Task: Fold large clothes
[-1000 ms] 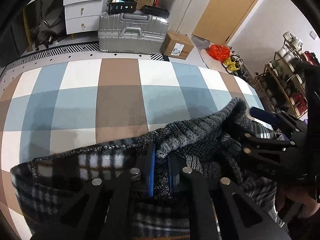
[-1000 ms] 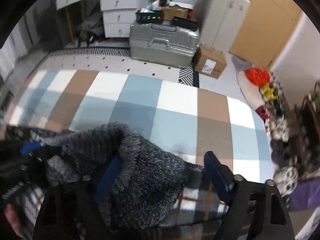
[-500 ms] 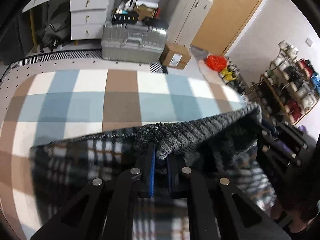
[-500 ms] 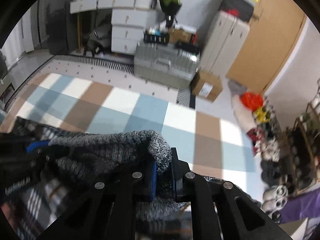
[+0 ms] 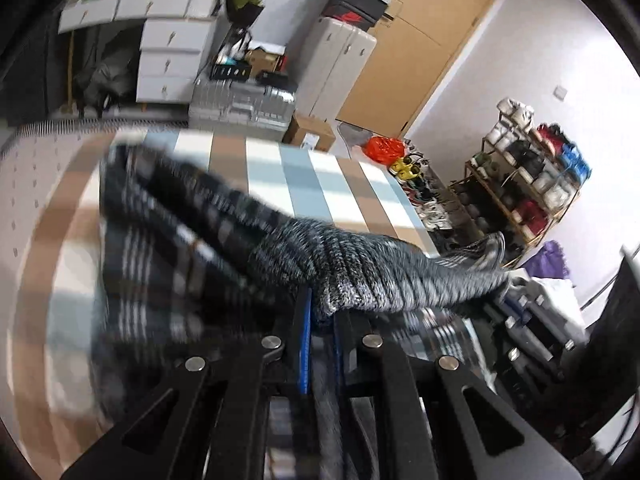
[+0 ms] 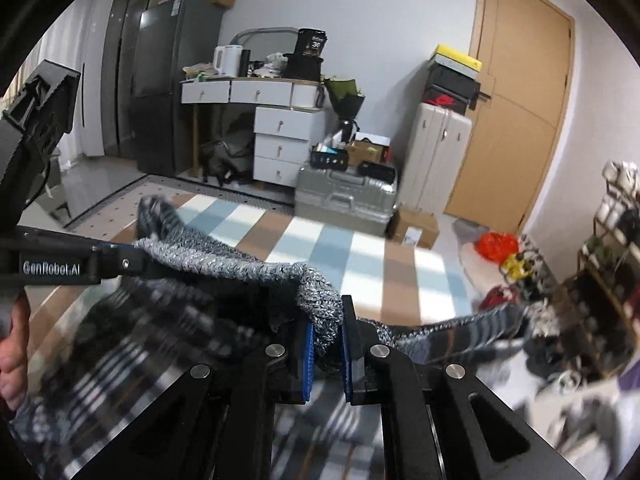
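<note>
A large black-and-white plaid garment [image 5: 160, 248] with a grey ribbed knit hem [image 5: 360, 264] hangs lifted above the checked mat [image 5: 304, 176]. My left gripper [image 5: 322, 312] is shut on the knit hem. My right gripper [image 6: 326, 336] is shut on the same hem [image 6: 320, 296] further along. The hem stretches between the two grippers, and the plaid body [image 6: 132, 344] droops below, blurred. In the right wrist view the left gripper [image 6: 132, 264] shows at the left edge, held by a hand [image 6: 14, 344].
A silver suitcase [image 6: 344, 196], a cardboard box [image 6: 414, 226] and white drawers [image 6: 280, 144] stand beyond the mat. A shoe rack [image 5: 532, 176] and a red bag [image 5: 382, 148] line the right side. A door [image 6: 516, 112] is at the back.
The right gripper closed on the knit hem. Both grippers rose and pulled back, lifting the garment off the mat so its hem stretches between them.
</note>
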### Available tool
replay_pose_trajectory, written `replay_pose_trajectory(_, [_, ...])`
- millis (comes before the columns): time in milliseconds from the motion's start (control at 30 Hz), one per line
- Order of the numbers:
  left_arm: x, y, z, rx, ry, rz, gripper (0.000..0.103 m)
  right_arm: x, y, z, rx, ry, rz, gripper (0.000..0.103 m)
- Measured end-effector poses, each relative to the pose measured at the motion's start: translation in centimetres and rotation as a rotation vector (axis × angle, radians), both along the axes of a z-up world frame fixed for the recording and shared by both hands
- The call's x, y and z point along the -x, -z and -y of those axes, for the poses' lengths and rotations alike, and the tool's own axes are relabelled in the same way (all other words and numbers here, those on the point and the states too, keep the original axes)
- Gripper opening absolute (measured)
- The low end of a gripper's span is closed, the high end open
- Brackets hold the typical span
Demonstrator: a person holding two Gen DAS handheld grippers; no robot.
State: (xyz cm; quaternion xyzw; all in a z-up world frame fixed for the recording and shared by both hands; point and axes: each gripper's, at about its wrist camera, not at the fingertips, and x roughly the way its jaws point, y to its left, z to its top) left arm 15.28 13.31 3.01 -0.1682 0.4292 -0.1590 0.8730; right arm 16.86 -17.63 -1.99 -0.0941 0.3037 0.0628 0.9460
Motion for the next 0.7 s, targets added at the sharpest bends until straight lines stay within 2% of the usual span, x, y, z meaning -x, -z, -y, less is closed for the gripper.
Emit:
replay_pose_trajectory(133, [2.4,2.2,-0.4,0.103,0.007,-0.092,0.004,3.5,2.5,-0.1,-0.047,0.013,-0.054,0.010])
replay_pose_trajectory(233, [4.0,4.1,0.0,0.134,0.028,-0.143,0.004,4.3,5.3,1.3,-0.194,0.075,-0.191,0.011])
replay_pose_trajectory(333, [4.8,5.4,0.5,0.157,0.052,-0.197,0.004,4.9,7.4,1.8,-0.264,0.105,-0.243,0.011])
replay_pose_trajectory(500, [6.1,5.3,0.3,0.171,0.075,-0.263,0.004,5.4,9.5,1.2,-0.238,0.096,-0.309,0.012])
replay_pose_trajectory(533, [6.5,5.1,0.2,0.188,0.084,-0.274,0.004,5.4,9.7,1.0,-0.224,0.094,-0.313,0.015])
replay_pose_trajectory(667, [8.7,4.1,-0.3,0.168,0.134,-0.262,0.004,5.7,10.4,0.2,-0.151,0.059,-0.337,0.019])
replay_pose_trajectory(700, [8.9,3.6,-0.2,0.155,0.145,-0.261,0.005,6.1,10.6,0.0,-0.133,0.050,-0.336,0.023])
